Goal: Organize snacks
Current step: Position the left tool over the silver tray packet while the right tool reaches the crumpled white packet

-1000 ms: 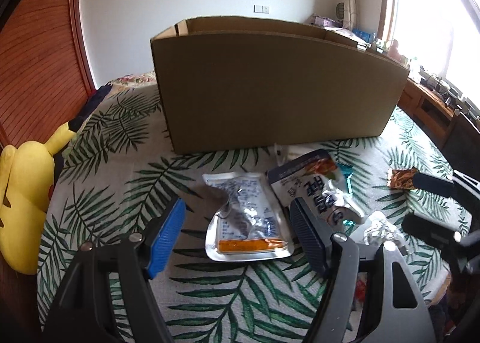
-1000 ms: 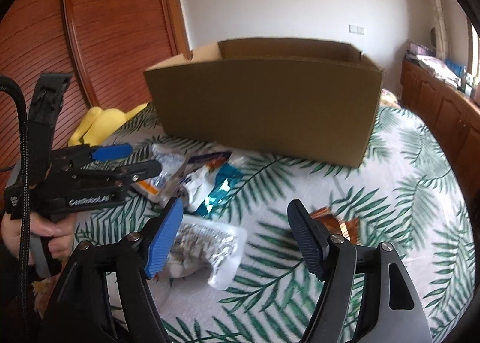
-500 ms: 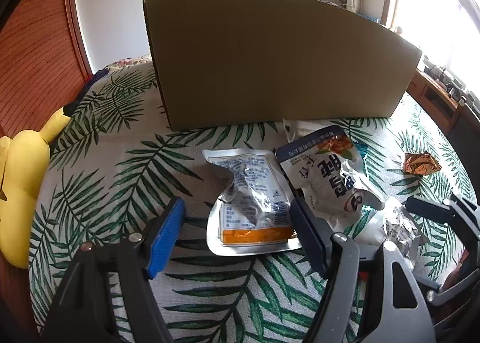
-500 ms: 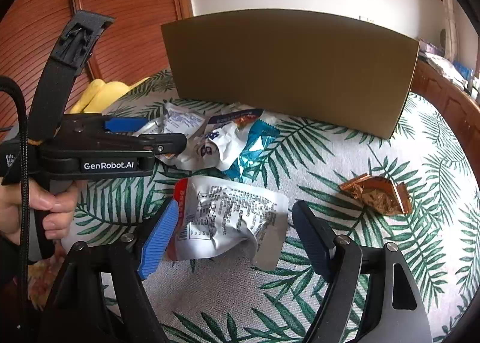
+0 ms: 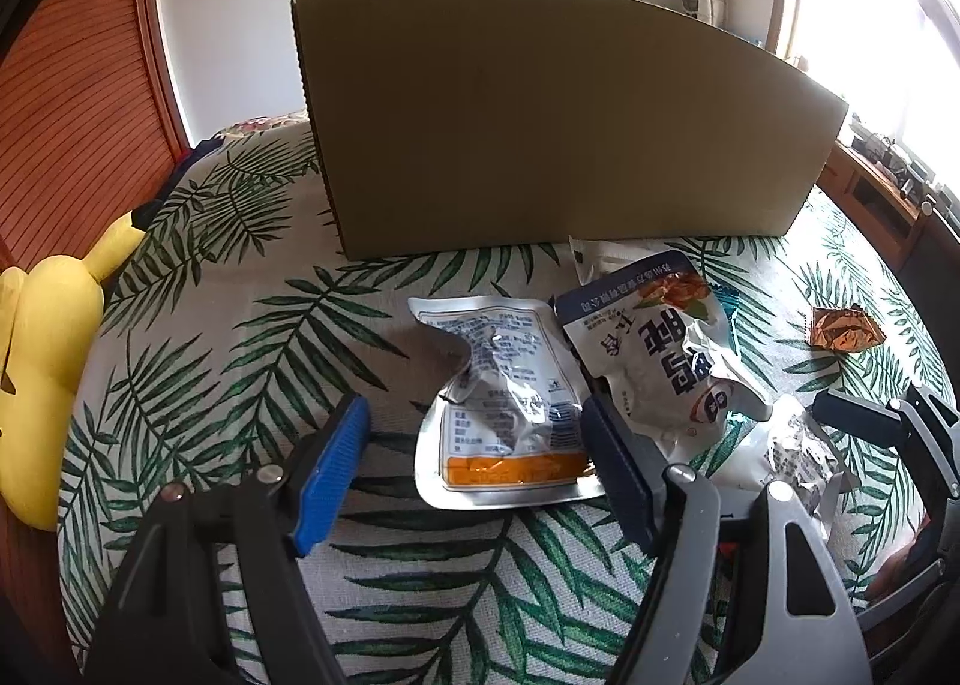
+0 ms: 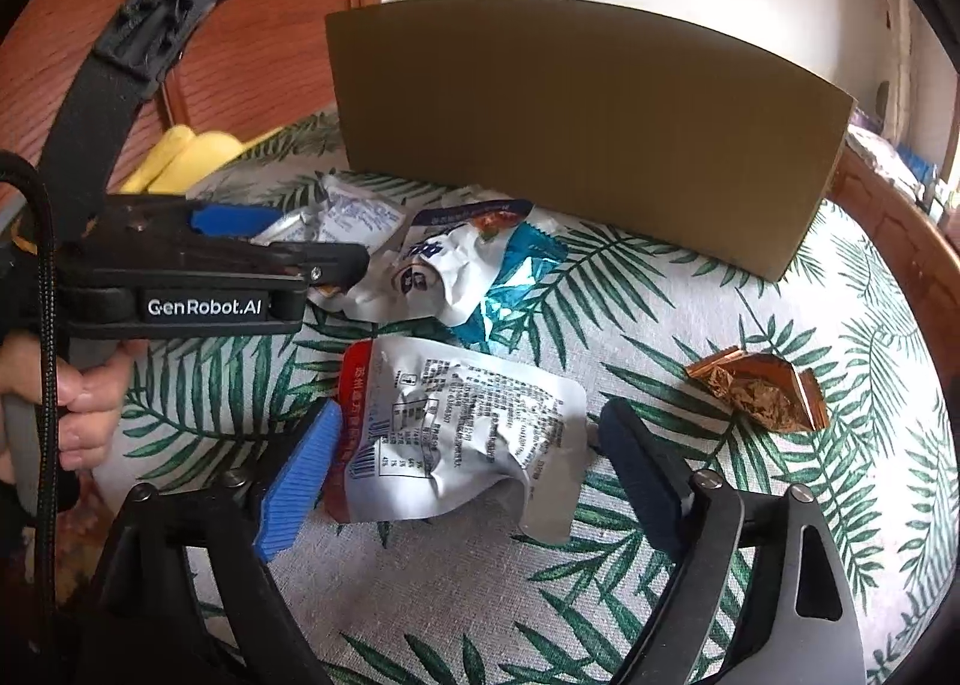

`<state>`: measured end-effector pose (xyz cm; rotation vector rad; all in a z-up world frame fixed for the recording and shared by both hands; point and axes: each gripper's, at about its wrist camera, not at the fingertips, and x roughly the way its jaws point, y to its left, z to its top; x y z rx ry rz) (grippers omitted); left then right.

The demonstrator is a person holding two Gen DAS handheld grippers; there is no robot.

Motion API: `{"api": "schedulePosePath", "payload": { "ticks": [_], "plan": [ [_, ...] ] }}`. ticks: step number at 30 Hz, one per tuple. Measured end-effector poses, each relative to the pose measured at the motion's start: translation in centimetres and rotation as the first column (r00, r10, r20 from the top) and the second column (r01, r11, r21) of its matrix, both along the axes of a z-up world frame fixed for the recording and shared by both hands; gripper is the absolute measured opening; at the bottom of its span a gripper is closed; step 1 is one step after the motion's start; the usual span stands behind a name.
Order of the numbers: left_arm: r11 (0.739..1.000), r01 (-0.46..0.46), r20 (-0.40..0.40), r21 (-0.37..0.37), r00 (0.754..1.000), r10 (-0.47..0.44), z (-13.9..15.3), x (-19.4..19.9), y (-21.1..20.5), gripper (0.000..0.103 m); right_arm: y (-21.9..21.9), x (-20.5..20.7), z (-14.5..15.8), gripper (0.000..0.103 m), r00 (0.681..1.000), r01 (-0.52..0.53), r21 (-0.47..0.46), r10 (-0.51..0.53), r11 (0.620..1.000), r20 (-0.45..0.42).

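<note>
Right gripper (image 6: 465, 469) opening around pouch (image 6: 462, 433), unclamped; left gripper (image 5: 474, 466) spread. Risk: crinkled foil slipping on closure.

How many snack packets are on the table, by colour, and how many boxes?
Silver packets: 2, one with an orange band, one with a red edge
White and blue packets: 1
Teal packets: 1
Copper foil packets: 1
Cardboard boxes: 1
Total: 6
</note>
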<state>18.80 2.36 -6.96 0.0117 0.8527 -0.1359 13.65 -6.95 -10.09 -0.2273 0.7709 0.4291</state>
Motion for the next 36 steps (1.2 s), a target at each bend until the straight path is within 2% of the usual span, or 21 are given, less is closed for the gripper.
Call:
{"api": "schedulePosePath", "payload": {
  "ticks": [13, 21, 31, 36],
  "plan": [
    [1.0, -0.007, 0.003, -0.001, 1.0, 0.007, 0.0, -0.1, 0.0, 0.073, 1.1, 0.8, -0.3, 0.095, 1.0, -0.007, -0.015, 0.007, 1.0, -0.017],
    [1.0, -0.017, -0.005, -0.001, 1.0, 0.017, 0.1, 0.2, 0.0, 0.074, 0.7, 0.2, -0.3, 0.085, 0.999, -0.039, -0.003, 0.039, 0.999, 0.006],
    [1.0, -0.015, -0.048, 0.005, 0.999, 0.015, 0.3, 2.6, -0.8, 0.077, 0.5, -0.2, -0.3, 0.083, 0.999, -0.044, 0.001, 0.044, 0.999, 0.015],
    [0.999, -0.017, -0.06, 0.036, 0.998, 0.019, 0.1, 3.7, -1.4, 0.077, 0.5, -0.1, -0.2, 0.083, 0.999, -0.045, -0.001, 0.045, 0.999, 0.016]
  ]
}}
